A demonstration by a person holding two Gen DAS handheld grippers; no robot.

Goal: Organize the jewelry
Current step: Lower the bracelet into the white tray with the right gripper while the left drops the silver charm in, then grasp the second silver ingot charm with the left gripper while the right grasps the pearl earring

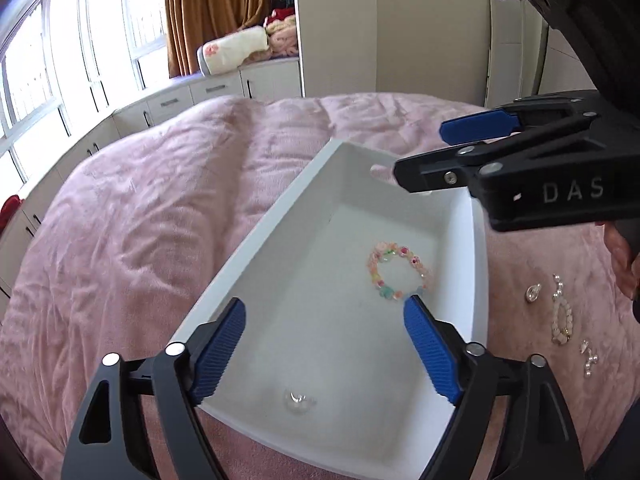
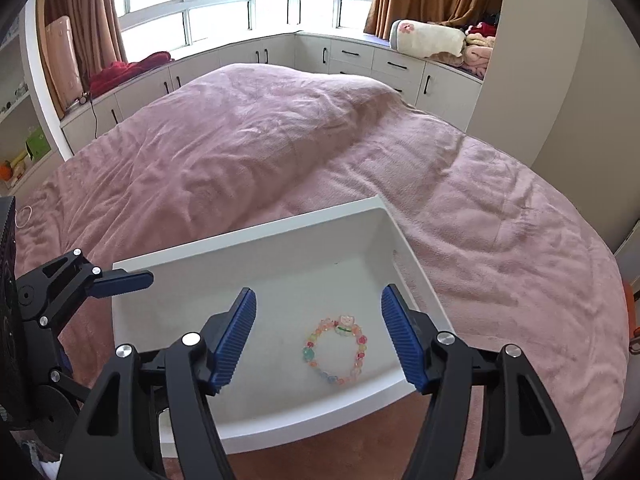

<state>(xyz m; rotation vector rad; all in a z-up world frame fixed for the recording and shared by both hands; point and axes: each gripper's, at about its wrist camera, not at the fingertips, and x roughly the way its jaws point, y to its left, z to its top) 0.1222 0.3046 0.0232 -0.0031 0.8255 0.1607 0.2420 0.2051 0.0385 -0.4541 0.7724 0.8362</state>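
A white tray (image 1: 256,240) lies on the pink bed. A colourful bead bracelet (image 1: 400,276) lies inside it, also in the right wrist view (image 2: 336,350). A small clear piece (image 1: 298,400) lies in the tray near its close rim. My left gripper (image 1: 324,316) is open and empty above the tray's near end. My right gripper (image 2: 318,304) is open and empty over the tray (image 2: 248,236), just above the bracelet. It also shows in the left wrist view (image 1: 424,152). A pearl bracelet (image 1: 562,316), a silver piece (image 1: 533,293) and pearl earrings (image 1: 589,358) lie on the blanket right of the tray.
The pink blanket (image 2: 280,132) covers the whole bed, with a raised fold across the middle. White cabinets (image 2: 360,56) under the windows hold folded blankets (image 2: 432,40). A white ring (image 2: 25,215) lies at the bed's left edge.
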